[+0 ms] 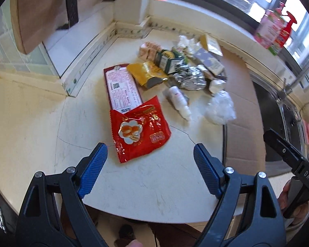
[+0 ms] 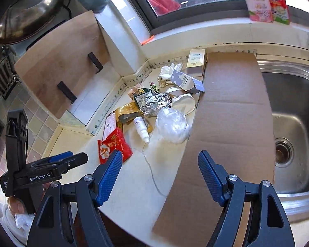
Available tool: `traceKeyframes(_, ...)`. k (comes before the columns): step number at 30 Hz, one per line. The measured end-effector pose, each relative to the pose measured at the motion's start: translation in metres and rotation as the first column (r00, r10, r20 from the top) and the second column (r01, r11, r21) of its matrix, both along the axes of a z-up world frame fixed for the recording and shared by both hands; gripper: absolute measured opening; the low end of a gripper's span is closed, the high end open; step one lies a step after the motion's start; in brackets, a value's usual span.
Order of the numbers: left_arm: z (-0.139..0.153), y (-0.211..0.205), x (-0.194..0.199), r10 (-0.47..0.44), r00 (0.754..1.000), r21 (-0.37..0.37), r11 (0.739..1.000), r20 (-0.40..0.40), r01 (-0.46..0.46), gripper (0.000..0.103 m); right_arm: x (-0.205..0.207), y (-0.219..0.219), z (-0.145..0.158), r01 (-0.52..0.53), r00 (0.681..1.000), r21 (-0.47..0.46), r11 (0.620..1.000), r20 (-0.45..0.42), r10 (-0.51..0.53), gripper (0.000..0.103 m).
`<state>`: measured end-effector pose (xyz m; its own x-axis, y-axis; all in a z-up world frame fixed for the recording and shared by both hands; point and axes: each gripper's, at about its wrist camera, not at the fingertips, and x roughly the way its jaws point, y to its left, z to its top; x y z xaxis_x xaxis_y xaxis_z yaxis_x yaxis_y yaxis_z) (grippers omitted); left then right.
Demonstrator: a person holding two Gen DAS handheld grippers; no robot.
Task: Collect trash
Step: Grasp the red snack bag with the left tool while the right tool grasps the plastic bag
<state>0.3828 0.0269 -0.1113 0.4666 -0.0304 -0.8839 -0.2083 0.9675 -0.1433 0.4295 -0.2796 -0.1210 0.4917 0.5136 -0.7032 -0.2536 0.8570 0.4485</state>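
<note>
A pile of trash lies on the cream counter (image 1: 31,123). Nearest is a red snack wrapper (image 1: 139,130), also in the right wrist view (image 2: 113,144). Behind it lie a dark red flat box (image 1: 121,88), a yellow wrapper (image 1: 147,74), crumpled foil (image 1: 190,78), a small white bottle (image 1: 178,99) and a clear plastic bag (image 1: 220,108). My left gripper (image 1: 150,162) is open and empty just in front of the red wrapper. My right gripper (image 2: 159,170) is open and empty above the counter's front, at the cardboard's edge.
A flat cardboard sheet (image 2: 226,123) lies on the counter beside a steel sink (image 2: 294,127). A wooden board (image 2: 57,68) leans against the left wall. Bottles (image 2: 265,0) stand on the window sill. The counter's front edge is just below both grippers.
</note>
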Motion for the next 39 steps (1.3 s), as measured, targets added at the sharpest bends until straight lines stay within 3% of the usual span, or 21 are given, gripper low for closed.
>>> traceKeyframes(11,-0.055,0.039,0.037,0.159,0.98,-0.075,0.983,-0.116,-0.168,0.083,0.098,0.041,-0.054,-0.078,0.994,-0.069,0.995,-0.076,0.072,0.076)
traceKeyframes(17,-0.072,0.047,0.046,0.176,0.976,-0.095,0.977,-0.128,-0.189,0.082,0.114,0.06,-0.079,-0.134,0.987,-0.11,0.985,-0.108,0.122,0.057)
traceKeyframes(19,-0.075,0.047,0.05,0.172,0.977,-0.104,0.977,-0.129,-0.186,0.077,0.114,0.063,-0.08,-0.145,0.987,-0.117,0.982,-0.086,0.136,0.054)
traceKeyframes(23,-0.08,0.039,0.053,0.154,0.979,-0.093,0.981,-0.136,-0.168,0.059,0.111,0.066,-0.081,-0.168,0.984,-0.115,0.979,-0.075,0.16,0.043)
traceKeyframes(24,-0.08,0.038,0.052,0.148,0.98,-0.093,0.983,-0.133,-0.161,0.05,0.11,0.066,-0.08,-0.171,0.984,-0.112,0.979,-0.073,0.163,0.041)
traceKeyframes(32,-0.071,0.027,0.046,0.13,0.986,-0.102,0.985,-0.107,-0.141,0.024,0.104,0.065,-0.077,-0.178,0.982,-0.094,0.98,-0.074,0.171,0.031)
traceKeyframes(34,-0.067,0.023,0.042,0.122,0.987,-0.093,0.987,-0.101,-0.132,0.011,0.101,0.065,-0.075,-0.182,0.982,-0.094,0.979,-0.073,0.175,0.029)
traceKeyframes(39,-0.053,0.019,0.028,0.115,0.99,-0.087,0.989,-0.081,-0.122,0.009,0.085,0.066,-0.066,-0.191,0.98,-0.1,0.976,-0.072,0.184,0.023)
